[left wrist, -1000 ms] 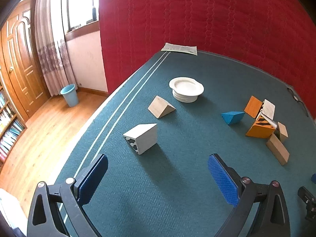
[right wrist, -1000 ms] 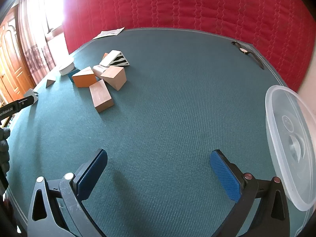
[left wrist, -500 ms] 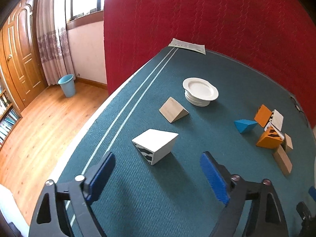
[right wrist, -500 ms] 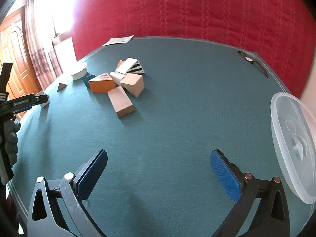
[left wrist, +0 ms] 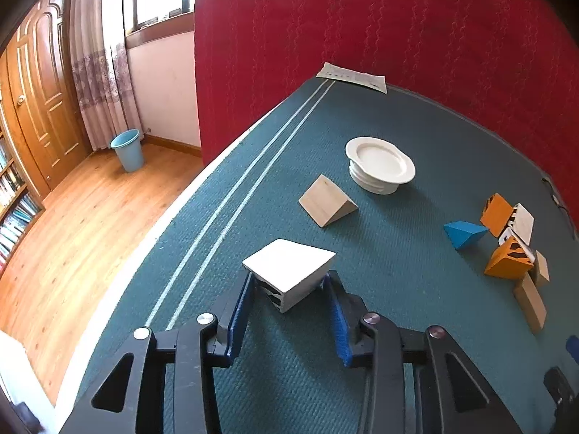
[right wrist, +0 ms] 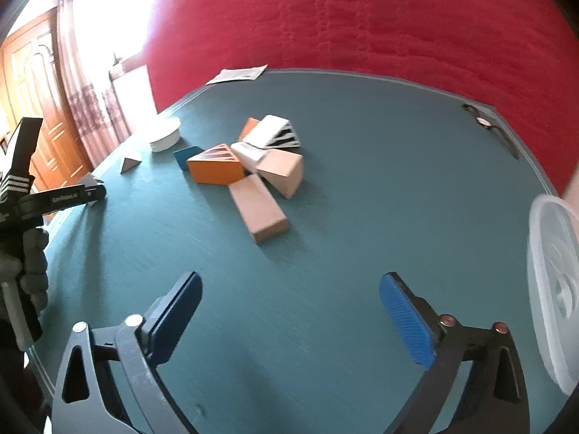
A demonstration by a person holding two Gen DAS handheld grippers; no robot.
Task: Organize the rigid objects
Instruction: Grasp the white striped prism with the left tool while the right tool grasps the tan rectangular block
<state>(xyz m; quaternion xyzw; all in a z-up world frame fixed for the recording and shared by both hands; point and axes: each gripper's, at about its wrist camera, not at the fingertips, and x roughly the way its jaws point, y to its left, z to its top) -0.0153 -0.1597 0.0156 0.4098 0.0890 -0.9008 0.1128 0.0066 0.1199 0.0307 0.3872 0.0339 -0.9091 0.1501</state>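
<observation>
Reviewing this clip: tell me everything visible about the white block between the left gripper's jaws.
The white block is a wedge-like solid with a plain white top and black markings on its near lower side; the material looks like painted wood. It sits on the green table, between the blue pads of the left gripper, whose jaws have just been closing on its sides. Nothing else touches it.

the left wrist view looks steeply down from close above the worktop's (left wrist: pixel 416 289) window-side edge; the right wrist view looks down across its middle towards the red wall. both share the block cluster (left wrist: pixel 514 253) (right wrist: pixel 253 166) and plates (left wrist: pixel 380 170) (right wrist: pixel 164 137).
</observation>
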